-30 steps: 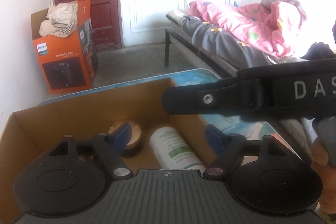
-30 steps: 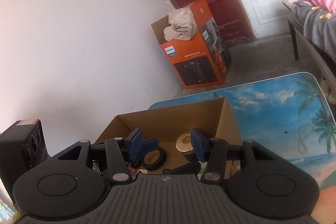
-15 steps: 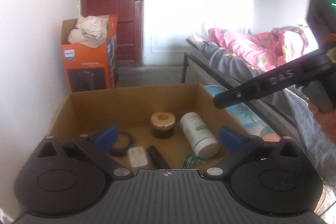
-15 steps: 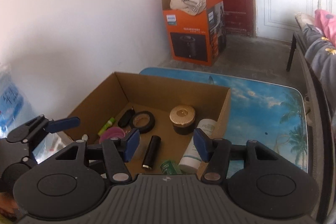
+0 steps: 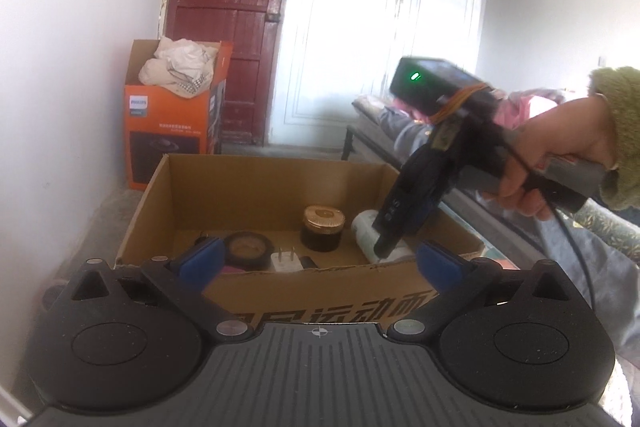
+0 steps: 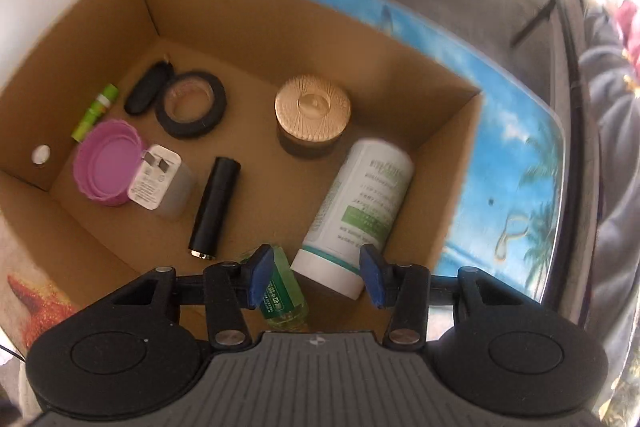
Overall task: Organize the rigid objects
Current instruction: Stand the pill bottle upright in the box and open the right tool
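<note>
while the right tongs (image 6: 316, 277) pointed steeply down into the open brown cardboard box (image 6: 248, 11), their blue pads were closing with the capped end of the white cylindrical bottle with a green label (image 6: 360, 203) between them, not yet pressed on it. that bottle lay on its side on the box floor near the right wall, just beside a dark jar with a ribbed gold lid (image 6: 313, 111). a small green glass bottle (image 6: 282, 301) lay by the left pad. farther left in the box lay a black tube (image 6: 216, 207), a white plug adapter (image 6: 156, 183) touching a purple plastic lid (image 6: 106, 163), a roll of black tape (image 6: 191, 103) and a green stick (image 6: 95, 111). the left tongs (image 5: 318, 263) hung wide open and empty at the box's near wall, above the blue printed tabletop (image 6: 516, 131).
</note>
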`<state>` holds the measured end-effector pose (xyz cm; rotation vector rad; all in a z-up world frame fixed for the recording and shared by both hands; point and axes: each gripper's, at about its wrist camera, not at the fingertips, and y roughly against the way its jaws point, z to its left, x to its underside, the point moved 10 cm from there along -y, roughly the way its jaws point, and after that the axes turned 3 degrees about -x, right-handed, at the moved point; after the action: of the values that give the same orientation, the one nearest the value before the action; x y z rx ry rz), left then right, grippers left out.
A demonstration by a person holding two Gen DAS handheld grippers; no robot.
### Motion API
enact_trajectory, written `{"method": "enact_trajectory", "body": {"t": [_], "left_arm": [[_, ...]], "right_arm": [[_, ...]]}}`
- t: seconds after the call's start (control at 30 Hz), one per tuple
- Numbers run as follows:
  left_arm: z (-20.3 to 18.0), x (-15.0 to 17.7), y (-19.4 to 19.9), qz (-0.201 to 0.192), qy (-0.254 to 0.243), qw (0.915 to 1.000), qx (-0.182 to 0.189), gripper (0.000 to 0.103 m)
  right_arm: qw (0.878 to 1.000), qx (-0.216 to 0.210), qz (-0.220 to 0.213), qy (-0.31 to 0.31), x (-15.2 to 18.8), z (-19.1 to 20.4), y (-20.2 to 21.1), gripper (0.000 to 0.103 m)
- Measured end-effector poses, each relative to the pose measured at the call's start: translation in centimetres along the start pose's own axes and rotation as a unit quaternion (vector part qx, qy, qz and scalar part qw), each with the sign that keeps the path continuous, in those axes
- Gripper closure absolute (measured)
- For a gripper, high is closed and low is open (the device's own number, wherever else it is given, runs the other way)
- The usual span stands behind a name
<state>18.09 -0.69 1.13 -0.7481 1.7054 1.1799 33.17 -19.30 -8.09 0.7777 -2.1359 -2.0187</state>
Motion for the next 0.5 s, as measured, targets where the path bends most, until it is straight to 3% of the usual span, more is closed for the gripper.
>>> {"method": "enact_trajectory", "body": {"t": [0.2,0.5], "left_arm": [[1.7,0.1,0.4,-0.017,0.017,0.9997,-0.003,0.0],[2.3,1.2,1.0,-0.016,0.048,0.9987,0.009,0.0]], "right_arm": [[0.997,0.057,0.043,0.023,-1.4,0.4,-2.3,0.05],[0.998,0.052,0.041,-0.015,-3.6,0.4,-3.1,0.042]]}}
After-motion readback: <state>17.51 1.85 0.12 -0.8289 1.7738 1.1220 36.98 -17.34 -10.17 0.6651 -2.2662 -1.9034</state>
